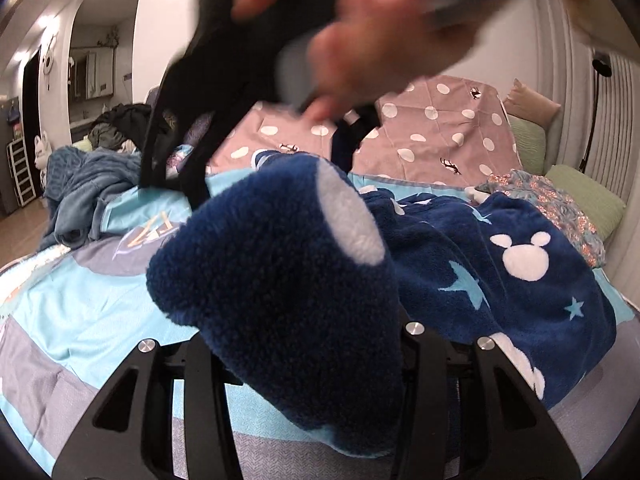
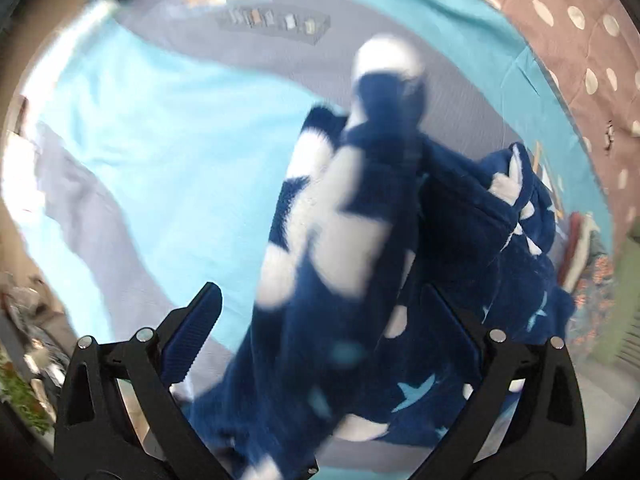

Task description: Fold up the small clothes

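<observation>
1. Fleece first: on your left side, your left gripper has a thick bunch of the navy fleece garment packed between its fingers, lifted off the bed cover; the fingertips are buried, so you cannot tell how hard they press.
2. Across the bed cover, the rest of that garment, with its white mouse heads and pale blue stars, lies spread towards the green cushions.
3. Above it, blurred, your hand carries the right gripper.
4. From the right wrist, its jaws stand spread, looking down, with a fold of the garment hanging between them, clear of the left pad; the right pad is hidden.
</observation>
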`<action>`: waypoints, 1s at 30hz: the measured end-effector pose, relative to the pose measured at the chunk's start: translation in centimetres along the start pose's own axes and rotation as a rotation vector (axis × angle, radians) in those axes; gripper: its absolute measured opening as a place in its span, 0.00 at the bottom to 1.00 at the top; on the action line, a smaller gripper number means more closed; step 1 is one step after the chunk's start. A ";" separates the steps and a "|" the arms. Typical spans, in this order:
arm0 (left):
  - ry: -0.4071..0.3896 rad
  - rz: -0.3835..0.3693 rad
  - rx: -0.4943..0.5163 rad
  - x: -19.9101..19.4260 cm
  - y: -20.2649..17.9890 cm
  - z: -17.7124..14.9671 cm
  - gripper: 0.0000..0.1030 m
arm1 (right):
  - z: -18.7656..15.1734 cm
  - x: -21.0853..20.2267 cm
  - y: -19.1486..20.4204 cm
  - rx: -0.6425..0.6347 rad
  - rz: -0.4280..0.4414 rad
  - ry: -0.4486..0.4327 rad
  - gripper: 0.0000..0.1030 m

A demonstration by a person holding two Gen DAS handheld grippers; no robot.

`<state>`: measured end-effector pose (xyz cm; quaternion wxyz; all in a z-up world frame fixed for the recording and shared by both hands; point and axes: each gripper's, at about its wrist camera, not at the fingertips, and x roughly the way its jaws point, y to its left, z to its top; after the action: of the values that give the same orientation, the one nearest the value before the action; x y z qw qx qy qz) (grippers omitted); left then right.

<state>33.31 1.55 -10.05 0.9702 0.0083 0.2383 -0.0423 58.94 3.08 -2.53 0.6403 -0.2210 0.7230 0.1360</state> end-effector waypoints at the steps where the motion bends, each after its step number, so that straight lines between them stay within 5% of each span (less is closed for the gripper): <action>1: -0.005 0.003 0.008 -0.1 -0.2 0.0 0.44 | 0.5 1.1 0.7 -0.003 -0.057 0.040 0.98; 5: -0.013 0.010 0.026 -0.1 -0.5 -0.2 0.44 | 1.2 3.8 2.8 -0.041 -0.180 0.104 0.81; 7: -0.010 0.011 0.026 -0.1 -0.4 -0.2 0.44 | 1.1 4.1 3.1 -0.054 -0.215 0.104 0.47; 10: -0.019 0.009 0.033 -0.3 -0.5 -0.1 0.44 | 0.6 3.2 2.3 -0.022 -0.168 0.063 0.32; 20: -0.108 -0.074 0.069 -3.4 -1.8 2.5 0.44 | -2.3 -2.0 -2.5 0.031 -0.022 -0.056 0.28; 30: -0.177 -0.176 0.131 -5.7 -4.5 5.2 0.45 | -7.8 -7.0 -10.9 0.161 0.235 -0.209 0.28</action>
<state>30.29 -2.63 -2.83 0.9774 0.0468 0.1483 -0.1434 58.15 -9.08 6.48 0.7073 -0.0674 0.6819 0.1738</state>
